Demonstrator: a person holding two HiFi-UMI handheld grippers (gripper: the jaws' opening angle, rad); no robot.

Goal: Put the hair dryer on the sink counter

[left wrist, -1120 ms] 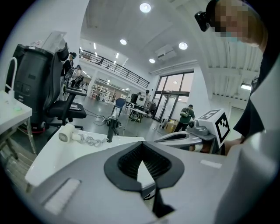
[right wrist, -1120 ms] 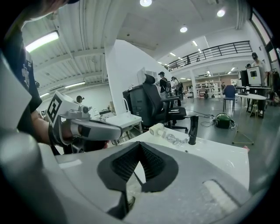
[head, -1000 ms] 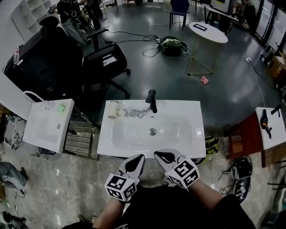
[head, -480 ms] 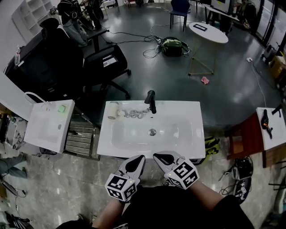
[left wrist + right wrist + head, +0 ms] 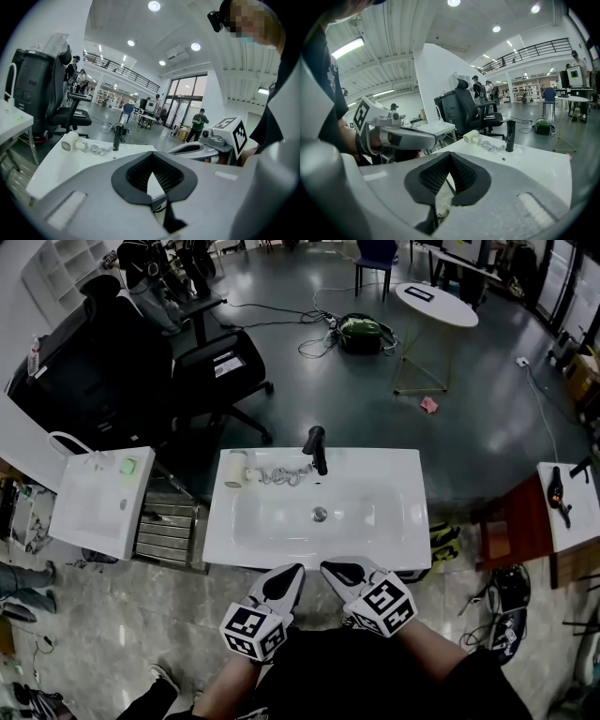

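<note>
The white hair dryer (image 5: 237, 469) lies on the back left of the white sink counter (image 5: 413, 521), with its coiled cord (image 5: 281, 476) stretched toward the black faucet (image 5: 319, 449). The left gripper view shows the hair dryer (image 5: 70, 141) far off, and so does the right gripper view, where the hair dryer (image 5: 471, 136) is small. My left gripper (image 5: 292, 571) and right gripper (image 5: 330, 568) hover side by side at the counter's front edge, close to my body. Both are shut and hold nothing. Neither touches the dryer.
A white cabinet (image 5: 98, 502) stands left of the sink. Black office chairs (image 5: 220, 367) are behind it. A round white table (image 5: 436, 307) and a green bag (image 5: 361, 334) are farther back. A small white table (image 5: 567, 486) with a black tool is at the right.
Both grippers stay shut where they were at the counter's front edge. Only the head view shifts slightly.
</note>
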